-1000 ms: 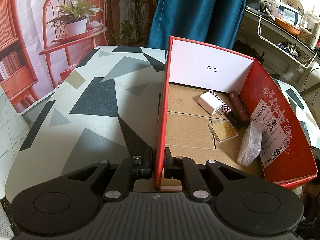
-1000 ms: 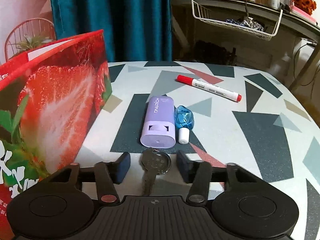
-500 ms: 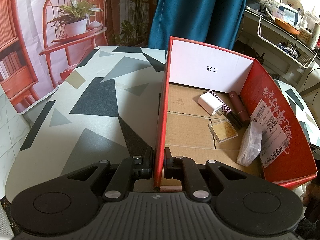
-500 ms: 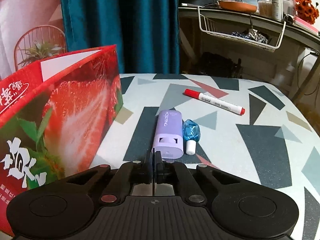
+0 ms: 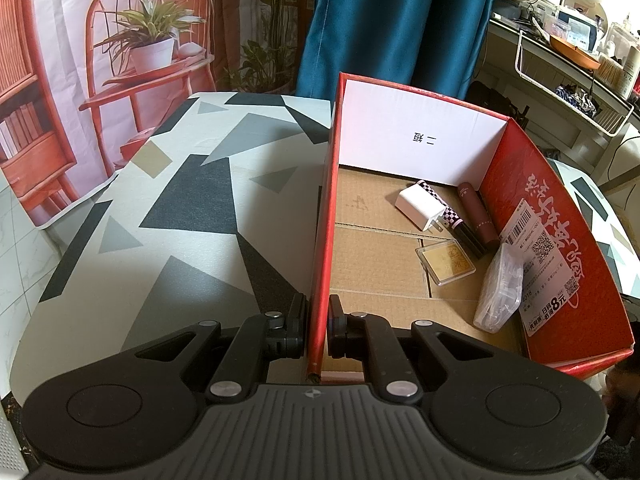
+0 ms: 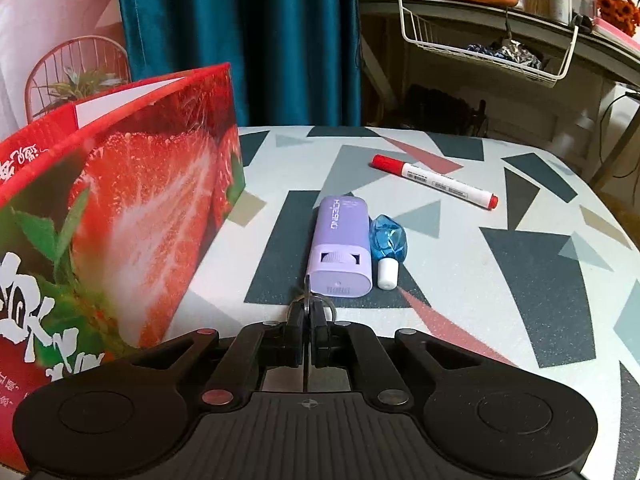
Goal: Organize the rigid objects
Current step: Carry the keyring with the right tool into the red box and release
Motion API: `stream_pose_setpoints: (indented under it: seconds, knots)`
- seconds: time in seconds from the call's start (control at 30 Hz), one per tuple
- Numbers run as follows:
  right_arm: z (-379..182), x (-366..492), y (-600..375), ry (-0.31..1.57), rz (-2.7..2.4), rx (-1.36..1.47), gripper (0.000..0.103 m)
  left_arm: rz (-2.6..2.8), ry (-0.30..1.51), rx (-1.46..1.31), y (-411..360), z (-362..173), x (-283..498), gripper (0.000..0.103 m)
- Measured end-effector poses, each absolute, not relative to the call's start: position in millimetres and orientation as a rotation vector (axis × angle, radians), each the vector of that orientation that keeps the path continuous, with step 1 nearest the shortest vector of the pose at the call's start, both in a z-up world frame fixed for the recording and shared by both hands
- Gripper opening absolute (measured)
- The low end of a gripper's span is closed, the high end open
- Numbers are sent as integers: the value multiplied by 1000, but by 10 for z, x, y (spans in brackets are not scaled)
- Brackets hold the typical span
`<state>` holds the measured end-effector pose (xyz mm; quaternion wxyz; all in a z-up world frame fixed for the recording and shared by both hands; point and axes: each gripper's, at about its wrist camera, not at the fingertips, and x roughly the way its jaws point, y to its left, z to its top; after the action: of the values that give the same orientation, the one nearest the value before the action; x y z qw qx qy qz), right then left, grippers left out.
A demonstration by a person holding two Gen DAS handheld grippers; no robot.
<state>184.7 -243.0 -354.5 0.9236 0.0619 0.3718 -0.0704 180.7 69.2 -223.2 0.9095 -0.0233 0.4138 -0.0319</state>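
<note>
My left claw [image 5: 318, 316] is clamped on the left wall of the red box [image 5: 325, 200], which sits on the worktop [image 5: 168, 216] with a white charger [image 5: 418, 205] and a clear case [image 5: 500, 292] inside. My right claw [image 6: 306, 326] is pinched shut on a key [image 6: 306, 292], held edge-on. Just beyond it on the worktop lie a purple case [image 6: 342, 244], a blue bottle [image 6: 387, 242] touching it, and a red marker [image 6: 434, 180] toward the far edge.

Home room, teal curtain [image 6: 240, 40], cluttered shelf [image 6: 500, 16], patterned table [image 6: 520, 260]
</note>
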Motion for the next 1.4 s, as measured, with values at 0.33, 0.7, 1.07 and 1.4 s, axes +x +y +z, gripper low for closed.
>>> stream_pose_setpoints:
  seconds: [0.33,0.7,1.07,1.4]
  knots:
    - [-3170,1828,-2417,626,-96,159,2,-66,854,-48,688,-2233,1807,12]
    - [-2358,2030,-2117,432,166,189,2,-65,854,-47,689,-2233,1808,12]
    - [-2542,2229,-1810,566,285,129,2,-66,854,-49,679,-2234,1816,12]
    - [-2584,2146,-1901,552,224,124,12,-65,854,-44,660,-2231,1816,12]
